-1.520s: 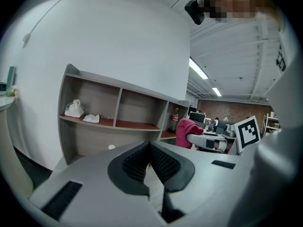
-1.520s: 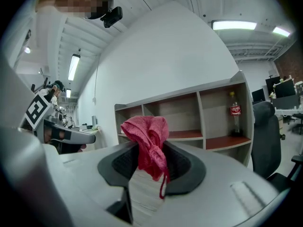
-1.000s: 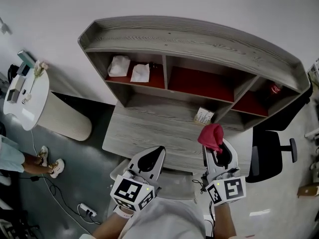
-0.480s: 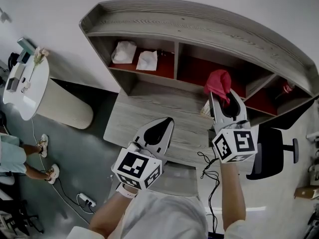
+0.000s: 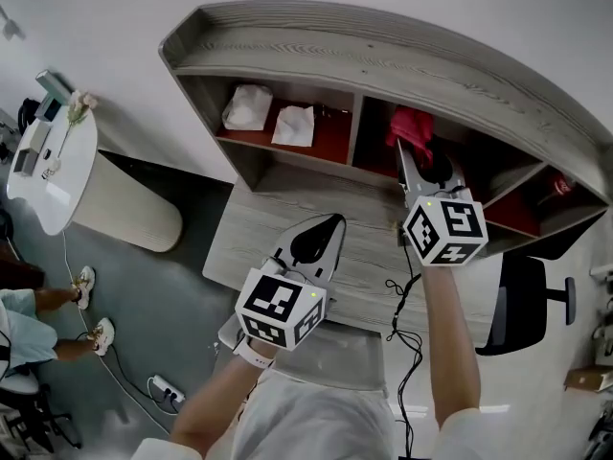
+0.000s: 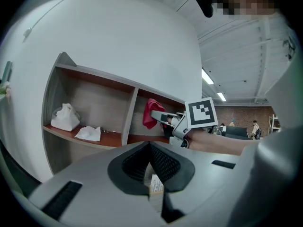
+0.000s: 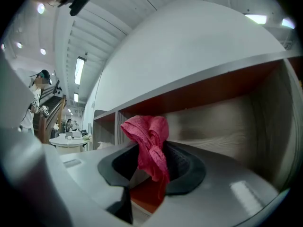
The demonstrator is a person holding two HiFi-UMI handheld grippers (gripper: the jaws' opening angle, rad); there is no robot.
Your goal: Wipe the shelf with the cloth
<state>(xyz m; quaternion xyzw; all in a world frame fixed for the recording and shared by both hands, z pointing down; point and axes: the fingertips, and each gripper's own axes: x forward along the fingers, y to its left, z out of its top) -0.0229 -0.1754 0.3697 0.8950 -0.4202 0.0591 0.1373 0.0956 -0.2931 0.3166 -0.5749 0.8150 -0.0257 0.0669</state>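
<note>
Gripping the red cloth (image 7: 149, 141) in the right claw (image 7: 150, 174) — pinched by one fold, with most of the fabric bunched in a wad past the tips. Reaching into the middle compartment (image 5: 378, 161) of the shelf (image 5: 383, 60), above the desk (image 5: 278, 228). Hard to tell whether pressing on the red floor of that bay yet. Keeping the left claw (image 6: 150, 171) closed on nothing, low over the desk.

Most likely to go wrong first: wiping with hard plastic instead of fabric. With the wad riding loose at the tips, easy to scrape the jaws along the board and trail the cloth without real contact. Better to tilt and lead with the fabric.

Next, losing the cloth. Held by a small pinch only, so liable to drag out of the grip under friction on a firm stroke, or to snag on the divider (image 5: 356, 137) at the end of a sweep.

Tight in there, too. Could knock the marker cube or the wrist against the upper board or the back panel on a wide stroke, and could miss the corners altogether on a short one.

Worth watching the cable (image 5: 402, 295) hanging under the right claw and the small carton (image 6: 155, 186) on the desk below — might catch or nudge it when pulling back out.
</note>
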